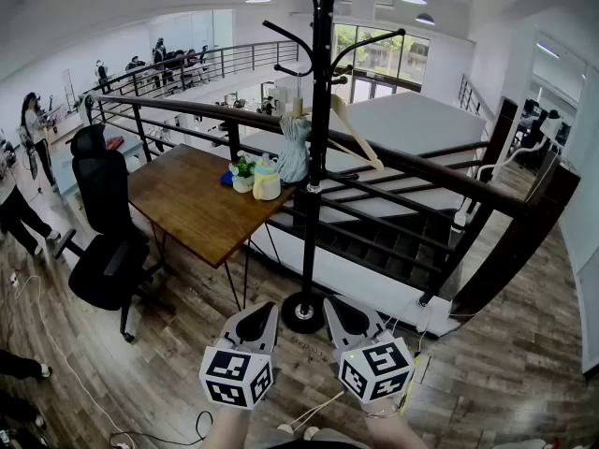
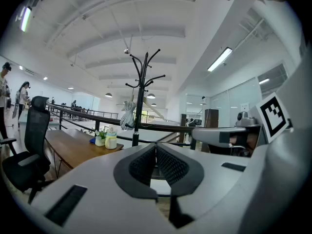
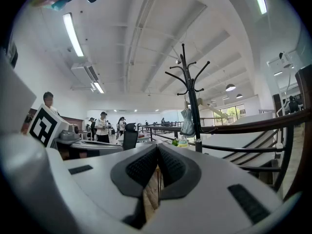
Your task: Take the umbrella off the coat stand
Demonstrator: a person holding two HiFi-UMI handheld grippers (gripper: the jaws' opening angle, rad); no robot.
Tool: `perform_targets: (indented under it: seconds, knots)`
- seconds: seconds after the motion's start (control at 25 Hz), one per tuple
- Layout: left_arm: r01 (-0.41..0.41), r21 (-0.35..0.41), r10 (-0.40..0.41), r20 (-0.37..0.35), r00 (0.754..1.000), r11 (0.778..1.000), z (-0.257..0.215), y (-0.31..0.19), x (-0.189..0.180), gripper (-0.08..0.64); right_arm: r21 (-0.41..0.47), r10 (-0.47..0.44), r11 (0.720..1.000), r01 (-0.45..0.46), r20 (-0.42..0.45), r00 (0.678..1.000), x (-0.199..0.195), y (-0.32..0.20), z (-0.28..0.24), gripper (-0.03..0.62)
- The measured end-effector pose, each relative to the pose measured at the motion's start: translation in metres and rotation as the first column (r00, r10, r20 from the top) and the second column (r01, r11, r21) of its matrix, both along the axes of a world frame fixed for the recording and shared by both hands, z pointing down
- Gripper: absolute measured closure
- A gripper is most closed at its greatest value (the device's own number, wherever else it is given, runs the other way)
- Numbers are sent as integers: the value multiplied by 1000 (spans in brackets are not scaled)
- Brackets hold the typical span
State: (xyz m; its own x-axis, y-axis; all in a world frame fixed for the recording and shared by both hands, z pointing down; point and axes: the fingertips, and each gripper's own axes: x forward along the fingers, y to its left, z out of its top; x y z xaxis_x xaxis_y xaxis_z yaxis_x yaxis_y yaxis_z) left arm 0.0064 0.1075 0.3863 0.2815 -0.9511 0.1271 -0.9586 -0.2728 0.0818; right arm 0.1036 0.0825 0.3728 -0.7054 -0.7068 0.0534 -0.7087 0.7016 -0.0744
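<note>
A black coat stand (image 1: 318, 157) rises by the railing, its round base (image 1: 302, 314) on the wood floor. A pale folded umbrella (image 1: 293, 151) hangs from one of its hooks, next to a wooden hanger (image 1: 354, 131). My left gripper (image 1: 267, 312) and right gripper (image 1: 333, 309) are held low, side by side, just short of the base and well below the umbrella. Both are shut with nothing between the jaws. In the left gripper view the umbrella (image 2: 128, 115) hangs far beyond the shut left gripper (image 2: 156, 147). The right gripper view shows the umbrella (image 3: 187, 122) beyond the shut right gripper (image 3: 157, 150).
A wooden table (image 1: 187, 209) with a small plant and a bottle (image 1: 267, 181) stands left of the stand, beside a black office chair (image 1: 103, 241). A dark railing (image 1: 421, 171) and a stairwell lie behind the stand. People stand far off at the left.
</note>
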Motion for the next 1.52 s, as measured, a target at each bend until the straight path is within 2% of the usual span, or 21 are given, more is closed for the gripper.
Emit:
perform_targets:
  seconds: [0.16, 0.4, 0.56, 0.84, 1.0, 1.28, 1.52]
  knots:
    - [11, 21, -10, -21, 1000, 1000, -2, -5, 0, 545, 19, -5, 1000, 5, -5, 1000, -4, -2, -1, 565]
    - [-17, 10, 17, -23, 1000, 1000, 2, -9, 3, 545, 40, -50, 998, 52, -37, 998, -15, 0, 5, 565]
    - [-12, 10, 12, -27, 1000, 1000, 3, -13, 3, 545, 44, -45, 998, 47, -60, 997, -13, -3, 6, 565]
    - [13, 33, -12, -32, 999, 999, -2, -18, 3, 545, 59, -25, 998, 25, -1, 1000, 1, -11, -2, 565]
    - [19, 33, -18, -31, 999, 999, 3, -20, 13, 545, 64, -36, 997, 37, -8, 999, 10, -14, 1, 565]
    - [46, -13, -47, -46, 998, 999, 27, -20, 20, 545, 12, -62, 998, 62, 13, 998, 24, -18, 24, 565]
    - [19, -11, -19, -17, 1000, 1000, 28, -49, 21, 545, 31, -43, 999, 44, -18, 999, 26, -43, 26, 565]
